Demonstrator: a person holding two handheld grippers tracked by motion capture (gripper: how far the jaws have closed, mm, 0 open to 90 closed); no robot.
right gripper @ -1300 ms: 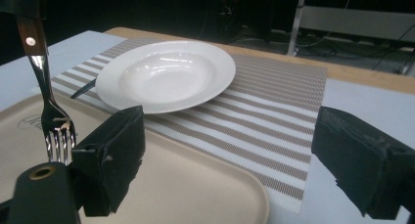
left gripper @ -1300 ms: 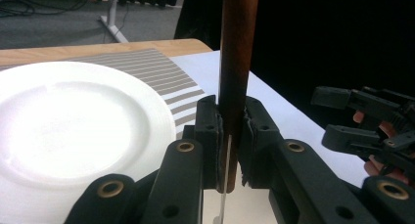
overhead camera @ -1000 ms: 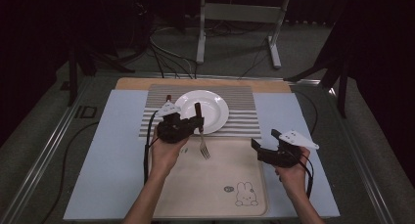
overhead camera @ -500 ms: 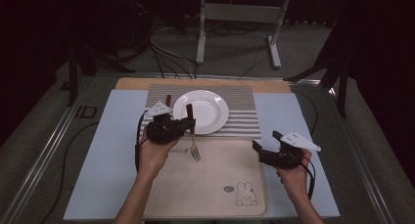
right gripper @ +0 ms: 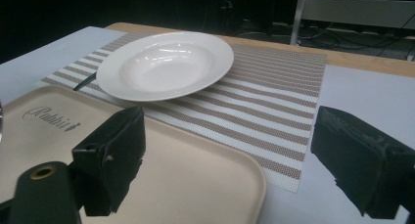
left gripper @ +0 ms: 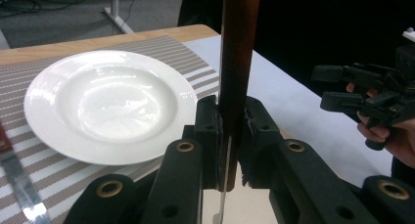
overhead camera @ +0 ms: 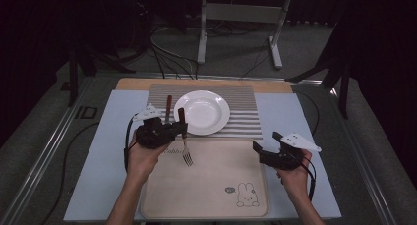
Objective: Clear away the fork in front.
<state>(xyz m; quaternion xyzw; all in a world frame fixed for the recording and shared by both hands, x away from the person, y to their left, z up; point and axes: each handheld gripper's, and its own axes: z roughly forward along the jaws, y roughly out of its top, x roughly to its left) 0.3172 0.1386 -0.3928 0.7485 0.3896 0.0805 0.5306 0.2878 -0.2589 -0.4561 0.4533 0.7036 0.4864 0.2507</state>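
So the left gripper (overhead camera: 174,128) carried the fork (overhead camera: 185,145) leftward off the plate (overhead camera: 202,111). It's clamped on the wooden handle; right gripper (overhead camera: 268,149) gapes, holding nothing.

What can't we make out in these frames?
- Fork tines: left gripper view, cut off by the bottom edge behind the left hand-held gripper.
- Knife: high view, lower part hidden by that hand-held gripper; left gripper view, handle cut by the left edge.
- Tray lettering: high view, too small to read.

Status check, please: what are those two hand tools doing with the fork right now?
Left tool clamped on fork, tines over tray. Right tool open, empty. Plate beside fork; knife left of plate.
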